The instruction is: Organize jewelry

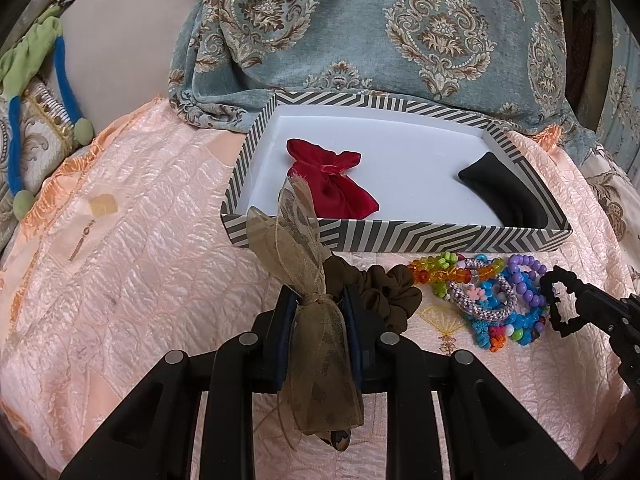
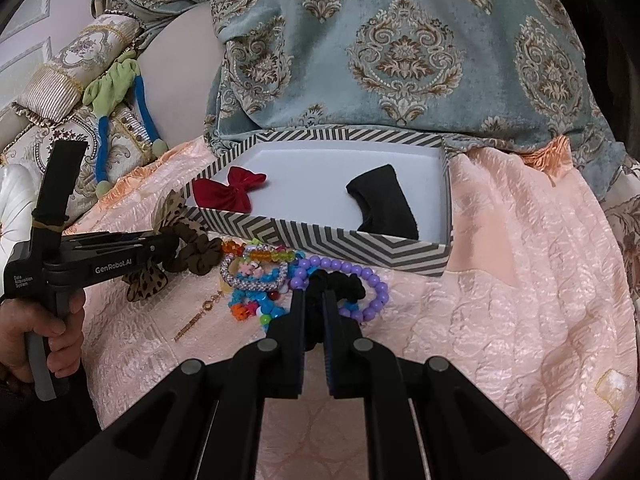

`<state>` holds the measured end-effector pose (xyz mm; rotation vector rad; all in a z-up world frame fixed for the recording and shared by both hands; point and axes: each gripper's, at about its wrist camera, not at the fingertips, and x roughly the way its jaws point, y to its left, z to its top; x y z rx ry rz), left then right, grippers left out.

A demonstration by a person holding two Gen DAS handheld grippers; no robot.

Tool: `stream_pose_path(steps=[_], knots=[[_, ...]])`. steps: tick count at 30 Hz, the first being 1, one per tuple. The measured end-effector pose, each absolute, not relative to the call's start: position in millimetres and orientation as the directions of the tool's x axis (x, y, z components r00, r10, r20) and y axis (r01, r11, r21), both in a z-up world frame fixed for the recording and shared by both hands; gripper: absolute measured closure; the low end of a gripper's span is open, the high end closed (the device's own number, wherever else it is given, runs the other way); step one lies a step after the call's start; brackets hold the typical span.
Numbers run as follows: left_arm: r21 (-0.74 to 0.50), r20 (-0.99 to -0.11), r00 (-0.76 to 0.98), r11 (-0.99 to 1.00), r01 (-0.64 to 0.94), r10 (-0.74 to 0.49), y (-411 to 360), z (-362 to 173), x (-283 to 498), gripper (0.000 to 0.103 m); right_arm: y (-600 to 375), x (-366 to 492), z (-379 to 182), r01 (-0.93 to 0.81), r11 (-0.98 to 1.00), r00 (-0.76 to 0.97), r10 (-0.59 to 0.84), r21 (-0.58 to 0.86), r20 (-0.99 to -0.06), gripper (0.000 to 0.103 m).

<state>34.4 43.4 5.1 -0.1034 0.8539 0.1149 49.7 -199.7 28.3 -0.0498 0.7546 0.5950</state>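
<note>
Bare box floor (image 1: 400, 168) between pouches

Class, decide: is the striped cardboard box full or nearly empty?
Nearly empty. Inside the striped cardboard box lie only a red velvet pouch and a black fabric pouch; its white floor is mostly bare.

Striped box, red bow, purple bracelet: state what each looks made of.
Striped box: apparently printed cardboard, matte, with thin folded walls.
Red bow: probably velvet, with soft sheen and deep folds.
Purple bracelet: likely plastic beads, smooth, round and opaque.
</note>
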Motion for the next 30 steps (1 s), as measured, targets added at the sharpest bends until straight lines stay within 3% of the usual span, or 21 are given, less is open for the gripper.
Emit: stream_pose_path(steps=[30], knots=[[-0.043,-0.749,0.660,0.990,-0.132,0.056,38.9,6.3,33.2,0.097,-203.2,55.1,20.5,-0.463,0.879,0.592,0.400,0.111,-0.700,0.095]])
